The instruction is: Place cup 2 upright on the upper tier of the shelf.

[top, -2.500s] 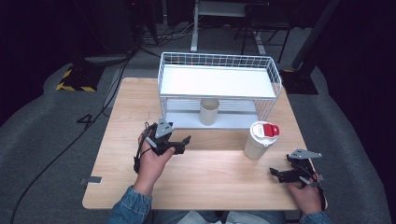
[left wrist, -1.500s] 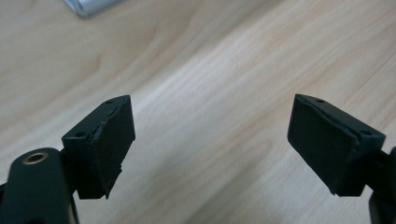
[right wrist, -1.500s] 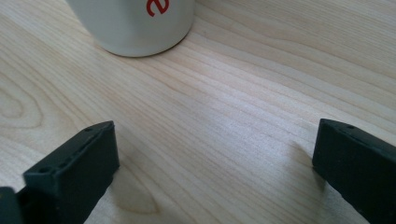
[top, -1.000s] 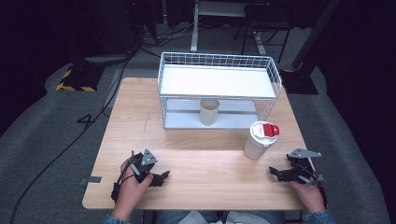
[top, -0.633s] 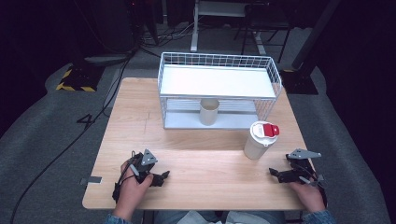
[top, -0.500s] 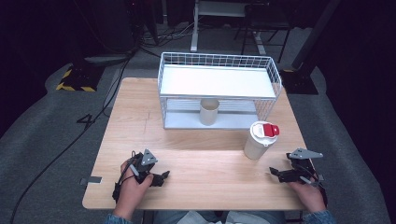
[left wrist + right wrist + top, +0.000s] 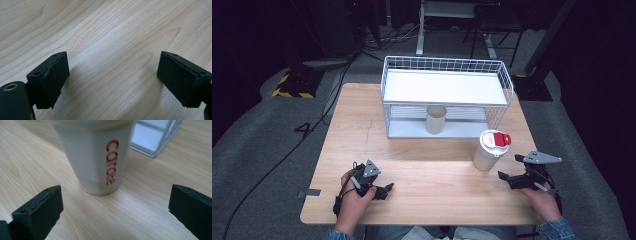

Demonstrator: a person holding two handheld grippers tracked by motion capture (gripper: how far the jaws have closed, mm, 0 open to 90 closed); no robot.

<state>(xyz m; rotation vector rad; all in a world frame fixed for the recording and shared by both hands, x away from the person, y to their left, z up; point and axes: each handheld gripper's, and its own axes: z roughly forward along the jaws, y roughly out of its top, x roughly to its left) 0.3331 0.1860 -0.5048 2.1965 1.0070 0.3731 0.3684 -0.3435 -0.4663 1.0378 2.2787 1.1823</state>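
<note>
A white tumbler [image 7: 490, 150] with a red lid stands upright on the wooden table [image 7: 432, 167], right of centre. My right gripper [image 7: 506, 177] hovers just to its right, jaws pointing at it. In the right gripper view the tumbler [image 7: 97, 157], with red lettering, stands a little beyond the open right gripper [image 7: 115, 202], and nothing is between the pads. My left gripper [image 7: 385, 190] rests near the table's front left edge. Seen from the left gripper view, the left gripper [image 7: 112, 67] is open over bare wood.
A white wire rack [image 7: 444, 87] with a solid top shelf stands at the back of the table. A small beige cup [image 7: 436, 120] sits under it on the lower shelf. Its corner [image 7: 155, 137] shows behind the tumbler. Cables run across the dark floor to the left.
The left hand came back from the table's middle to the front left edge, then stayed still. The right gripper has lifted slightly beside the tumbler.
</note>
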